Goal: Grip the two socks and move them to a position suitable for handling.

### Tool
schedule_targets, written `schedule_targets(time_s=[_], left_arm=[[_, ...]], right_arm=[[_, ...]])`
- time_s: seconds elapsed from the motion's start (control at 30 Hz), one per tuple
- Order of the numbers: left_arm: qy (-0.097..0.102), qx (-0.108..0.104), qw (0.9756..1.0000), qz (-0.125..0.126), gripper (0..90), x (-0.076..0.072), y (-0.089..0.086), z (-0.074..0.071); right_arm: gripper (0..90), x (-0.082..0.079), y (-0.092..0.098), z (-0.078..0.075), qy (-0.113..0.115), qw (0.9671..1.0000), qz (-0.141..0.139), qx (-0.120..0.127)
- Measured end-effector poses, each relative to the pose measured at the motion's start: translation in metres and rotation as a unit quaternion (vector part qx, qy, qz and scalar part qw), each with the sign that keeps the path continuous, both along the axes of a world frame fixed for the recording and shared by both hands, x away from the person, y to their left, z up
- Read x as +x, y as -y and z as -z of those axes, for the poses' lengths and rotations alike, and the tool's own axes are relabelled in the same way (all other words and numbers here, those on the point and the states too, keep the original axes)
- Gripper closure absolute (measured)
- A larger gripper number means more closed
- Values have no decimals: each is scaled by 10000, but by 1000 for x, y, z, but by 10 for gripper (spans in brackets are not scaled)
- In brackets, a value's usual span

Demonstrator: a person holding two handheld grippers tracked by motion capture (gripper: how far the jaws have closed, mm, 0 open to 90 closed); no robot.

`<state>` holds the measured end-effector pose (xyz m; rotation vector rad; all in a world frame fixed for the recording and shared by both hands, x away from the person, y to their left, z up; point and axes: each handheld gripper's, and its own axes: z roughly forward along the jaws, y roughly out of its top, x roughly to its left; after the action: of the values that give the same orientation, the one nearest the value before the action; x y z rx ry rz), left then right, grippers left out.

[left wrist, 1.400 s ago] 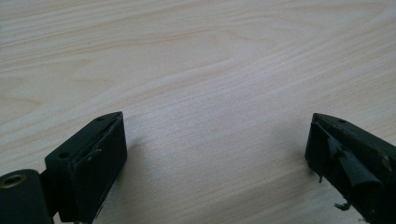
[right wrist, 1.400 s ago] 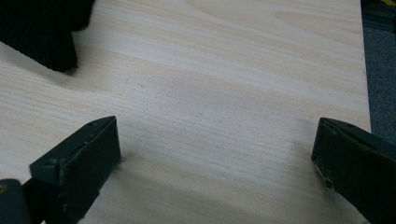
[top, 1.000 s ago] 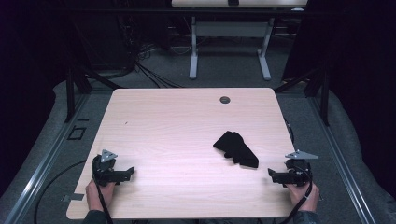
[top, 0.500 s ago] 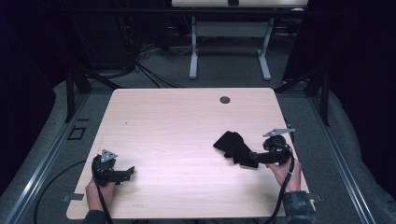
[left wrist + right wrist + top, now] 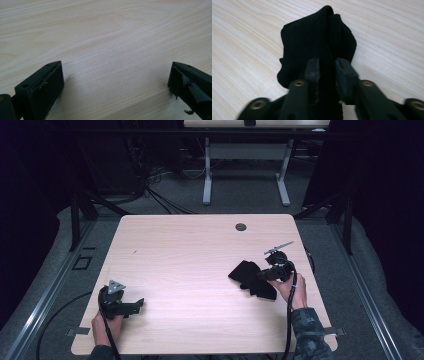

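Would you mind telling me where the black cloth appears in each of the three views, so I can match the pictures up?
High view: the black cloth lies right of centre on the table, at the right gripper.
Right gripper view: the cloth sits centre frame, a fold of it pinched between the jaws.
Left gripper view: open jaws over bare wood; no cloth here.
Shared landmark: the light wood-grain tabletop.

Left claw (image 5: 117, 87) jaws stand wide apart at the frame's lower corners, over bare pale wood-grain desk (image 5: 112, 37).
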<state>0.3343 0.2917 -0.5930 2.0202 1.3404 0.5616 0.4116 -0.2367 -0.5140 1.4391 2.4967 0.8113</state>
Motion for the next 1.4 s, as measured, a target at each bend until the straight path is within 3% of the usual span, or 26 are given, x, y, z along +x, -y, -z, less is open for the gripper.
schedule_targets(time_s=[0.07,0.27,0.8,0.97,1.2,1.4], left_arm=[[8,-13,10000,-9,3,0,0,0],[12,-15,10000,-14,3,0,0,0],[4,-3,10000,-1,3,0,0,0],[0,-1,10000,2,3,0,0,0],[-1,-1,10000,2,3,0,0,0],[12,-18,10000,-15,3,0,0,0]], right_arm=[[841,0,-2,0,-17,10000,12,-42],[855,-6,-6,-9,142,9998,-33,-134],[858,-31,-22,-74,953,9948,-303,-211],[858,-33,-26,-87,1039,9938,-363,-161],[858,-43,-40,-114,1264,9898,-656,-88],[857,-57,-59,-119,1296,9864,-1011,13]])
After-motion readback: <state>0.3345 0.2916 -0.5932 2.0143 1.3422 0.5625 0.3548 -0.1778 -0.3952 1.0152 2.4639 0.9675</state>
